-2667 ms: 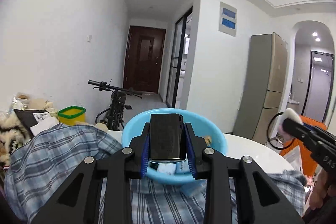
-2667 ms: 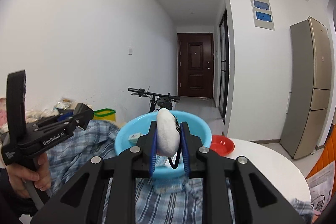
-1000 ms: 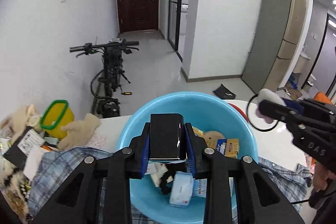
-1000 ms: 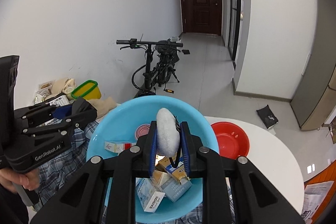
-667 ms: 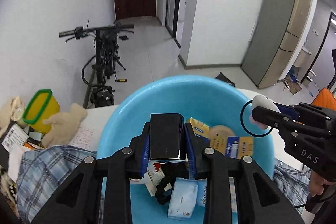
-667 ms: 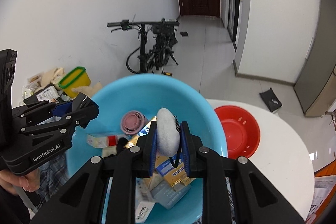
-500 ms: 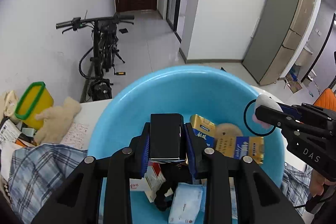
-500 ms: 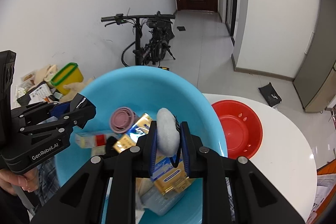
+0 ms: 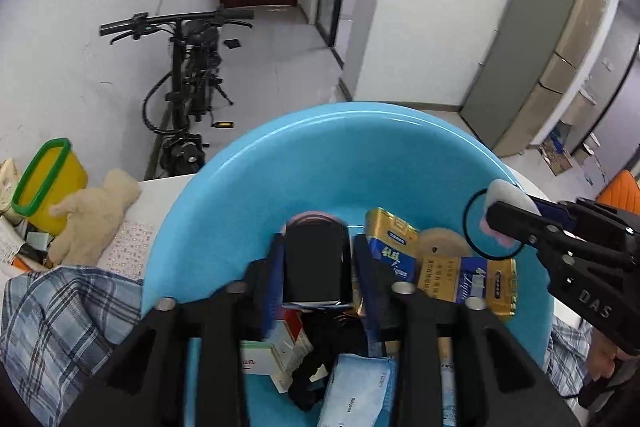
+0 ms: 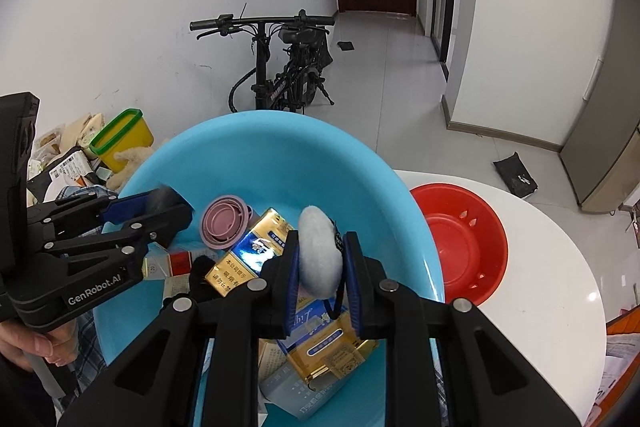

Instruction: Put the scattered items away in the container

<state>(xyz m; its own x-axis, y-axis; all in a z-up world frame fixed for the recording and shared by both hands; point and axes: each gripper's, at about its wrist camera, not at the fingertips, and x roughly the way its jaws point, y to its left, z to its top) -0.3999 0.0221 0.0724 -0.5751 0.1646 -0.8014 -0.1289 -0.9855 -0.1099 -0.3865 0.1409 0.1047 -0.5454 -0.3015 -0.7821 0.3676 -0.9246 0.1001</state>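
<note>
Across the lower half of both frames spreads the blue basin [image 10: 280, 155], already heaped with packets, so we hover both tools over its middle for the drop. Low and centre in its own view, our left gripper [image 9: 318, 267] looks to be parting around the black box [image 9: 316, 263], probably releasing it. Lower centre, our right gripper [image 10: 320, 263] pinches the white puff [image 10: 320, 251], its black loop dangling.

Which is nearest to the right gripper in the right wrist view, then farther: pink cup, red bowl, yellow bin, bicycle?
1. Pink cup, in the basin, just left of the right gripper.
2. Red bowl, right.
3. Yellow bin, far left.
4. Bicycle, on the floor beyond.
</note>
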